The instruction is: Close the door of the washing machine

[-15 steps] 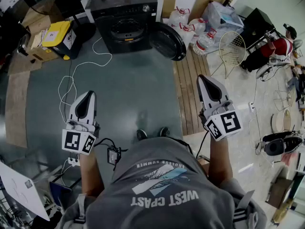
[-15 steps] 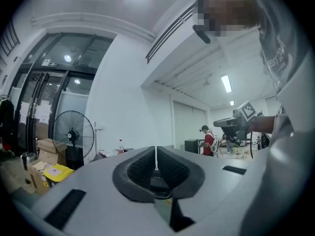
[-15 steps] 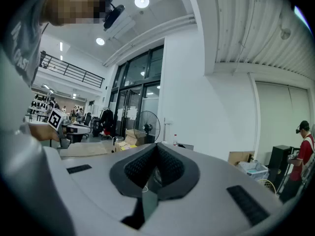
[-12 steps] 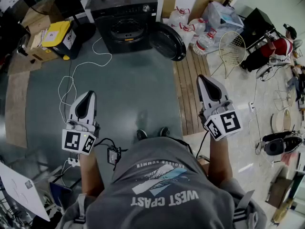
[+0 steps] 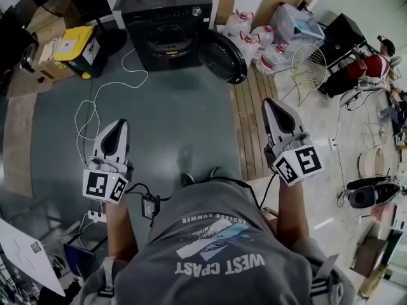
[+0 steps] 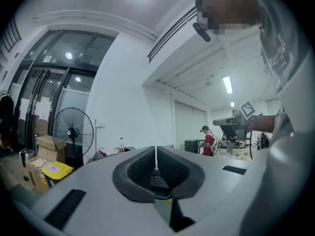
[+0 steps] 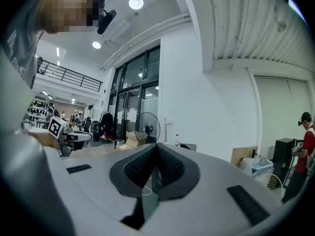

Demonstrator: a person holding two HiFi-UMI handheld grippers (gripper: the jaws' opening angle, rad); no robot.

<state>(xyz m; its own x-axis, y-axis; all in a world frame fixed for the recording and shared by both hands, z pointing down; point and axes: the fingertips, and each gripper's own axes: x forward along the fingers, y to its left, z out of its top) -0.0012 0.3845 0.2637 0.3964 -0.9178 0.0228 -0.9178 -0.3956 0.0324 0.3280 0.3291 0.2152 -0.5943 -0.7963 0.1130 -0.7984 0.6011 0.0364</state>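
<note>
A black front-loading washing machine (image 5: 166, 27) stands at the far end of the grey floor in the head view. Its round door (image 5: 222, 56) hangs swung open to the right of the drum opening. My left gripper (image 5: 118, 124) is held low at the left, far short of the machine, shut with nothing between its pads (image 6: 156, 162). My right gripper (image 5: 269, 104) is at the right, over the wooden strip, also shut and empty (image 7: 157, 154). Both point level toward the machine.
A yellow-lidded box (image 5: 73, 46) and cardboard boxes sit left of the machine. Water jugs (image 5: 267, 49) and a wire basket (image 5: 308, 65) lie right of the door. A white cable (image 5: 95, 107) trails across the floor. A person in red (image 5: 372, 59) sits at the far right. A fan (image 6: 73, 132) stands left.
The whole scene has shifted slightly in the head view as the person eases forward. Both grippers stay shut and keep their places.
</note>
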